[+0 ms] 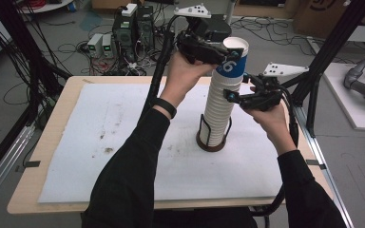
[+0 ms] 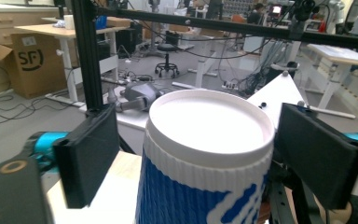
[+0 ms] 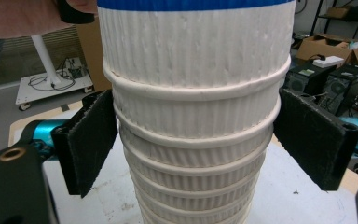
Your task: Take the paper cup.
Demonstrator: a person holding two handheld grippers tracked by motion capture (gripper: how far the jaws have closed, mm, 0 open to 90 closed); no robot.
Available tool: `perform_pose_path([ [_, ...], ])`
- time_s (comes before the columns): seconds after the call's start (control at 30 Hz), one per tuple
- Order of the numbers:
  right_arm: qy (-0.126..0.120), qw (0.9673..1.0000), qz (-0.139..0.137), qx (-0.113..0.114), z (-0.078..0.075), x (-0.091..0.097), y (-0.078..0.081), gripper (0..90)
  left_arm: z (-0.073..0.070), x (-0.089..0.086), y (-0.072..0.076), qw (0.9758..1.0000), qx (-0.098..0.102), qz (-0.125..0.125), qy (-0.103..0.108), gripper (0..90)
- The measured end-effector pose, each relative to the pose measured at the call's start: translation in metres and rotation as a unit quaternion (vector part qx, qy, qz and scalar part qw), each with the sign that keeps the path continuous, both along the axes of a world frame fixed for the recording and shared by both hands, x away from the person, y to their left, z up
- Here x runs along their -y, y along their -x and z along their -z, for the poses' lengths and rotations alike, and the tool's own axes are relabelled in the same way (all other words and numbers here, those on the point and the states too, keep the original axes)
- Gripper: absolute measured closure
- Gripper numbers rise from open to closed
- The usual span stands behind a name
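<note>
So there's a tall stack of ribbed white paper cups (image 1: 221, 107) standing upright in a dark round holder (image 1: 212, 142) on the white mat (image 1: 100, 142) that covers the wooden table (image 1: 52, 118), right of centre. The top cup (image 1: 233, 59) is the odd one – blue with white print, white rim – and it sits nested on the pile.

The left gripper (image 1: 221, 50) is up at that blue cup. In the left gripper view the cup (image 2: 209, 158) sits right between the two black pads (image 2: 91, 154), its mouth facing the camera. The left pad looks just at the cup's wall, while the right one seems a touch off it – so I can't honestly tell whether it's a proper squeeze yet or just bracketing.

The right gripper (image 1: 233, 95) comes in from the right side, lower down, around the upper-middle of the stack. In the right gripper view the white cups (image 3: 191, 140) fill the gap between the pads (image 3: 93, 140); the left pad meets the ribbed wall, and the right one sits at the stack's edge with maybe a sliver of a gap. Looks like it's steadying the pile, but I can't tell how firmly.
</note>
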State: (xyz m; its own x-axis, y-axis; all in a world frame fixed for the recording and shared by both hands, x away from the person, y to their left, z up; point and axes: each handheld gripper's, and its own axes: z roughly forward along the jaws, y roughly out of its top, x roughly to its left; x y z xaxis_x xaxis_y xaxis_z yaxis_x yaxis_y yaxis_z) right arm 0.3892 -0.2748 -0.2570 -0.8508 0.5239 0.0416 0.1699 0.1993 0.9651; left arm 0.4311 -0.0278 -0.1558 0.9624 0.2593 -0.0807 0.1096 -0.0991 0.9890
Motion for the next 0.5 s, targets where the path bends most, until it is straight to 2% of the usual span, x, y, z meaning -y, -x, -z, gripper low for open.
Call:
perform_pose_path([
  [0.17,0.0,1.0,0.001,0.0,0.0001,0.0002,-0.0005,14.4,0.001,0.0009,-0.0019,0.9998,-0.008,0.016,0.01,29.1],
  [0.43,0.0,1.0,0.001,0.0,0.0001,0.0,-0.0004,14.5,-0.0021,0.0002,-0.0015,0.9999,-0.005,0.015,-0.001,29.8],
  [0.5,0.0,1.0,0.002,-0.001,0.0001,-0.0001,-0.0001,14.5,-0.0041,0.0,-0.0009,0.9999,-0.002,0.013,0.004,29.9],
])
